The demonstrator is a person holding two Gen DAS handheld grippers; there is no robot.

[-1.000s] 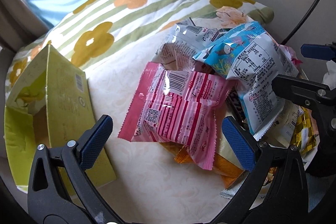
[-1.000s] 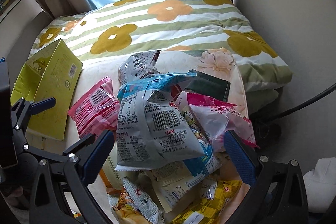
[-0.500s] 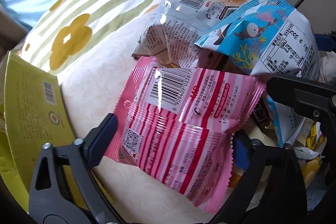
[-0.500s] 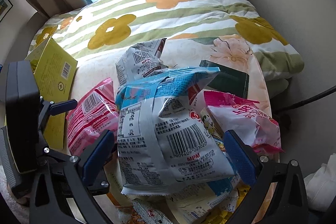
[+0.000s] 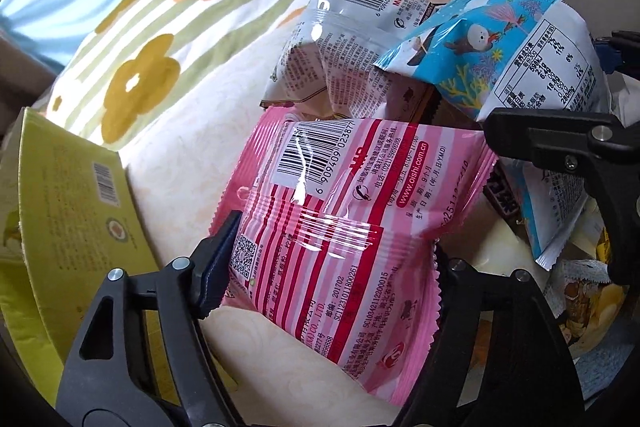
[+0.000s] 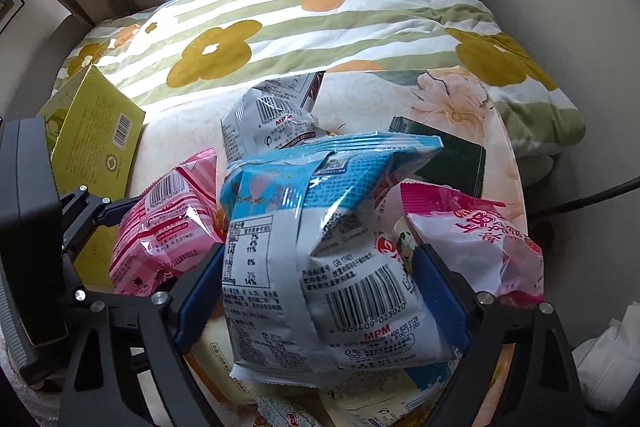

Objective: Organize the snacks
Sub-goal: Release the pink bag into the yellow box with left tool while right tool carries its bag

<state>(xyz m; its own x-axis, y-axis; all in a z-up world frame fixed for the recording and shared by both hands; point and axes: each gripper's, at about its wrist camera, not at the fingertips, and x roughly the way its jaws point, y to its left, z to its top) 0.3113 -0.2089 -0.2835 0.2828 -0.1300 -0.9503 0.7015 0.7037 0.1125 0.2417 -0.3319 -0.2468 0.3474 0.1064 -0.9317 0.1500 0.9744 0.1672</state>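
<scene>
A pile of snack bags lies on a cream table. My left gripper (image 5: 324,263) has its jaws on both sides of a pink striped snack bag (image 5: 344,211), pressing its edges; the bag also shows in the right wrist view (image 6: 164,231). My right gripper (image 6: 316,291) has its jaws against both sides of a blue and white snack bag (image 6: 320,251), seen in the left wrist view (image 5: 520,55) too. A silver bag (image 5: 332,59) lies behind them, and a magenta and white bag (image 6: 468,231) lies to the right.
A yellow-green open box (image 5: 68,219) stands at the left, also in the right wrist view (image 6: 96,135). A dark green packet (image 6: 452,159) lies at the back of the pile. A flowered striped quilt (image 6: 320,11) lies behind the table. A black cable (image 6: 580,199) runs at the right.
Both grippers moved forward onto the pile and narrowed: the left one around the pink bag, the right one around the blue and white bag.
</scene>
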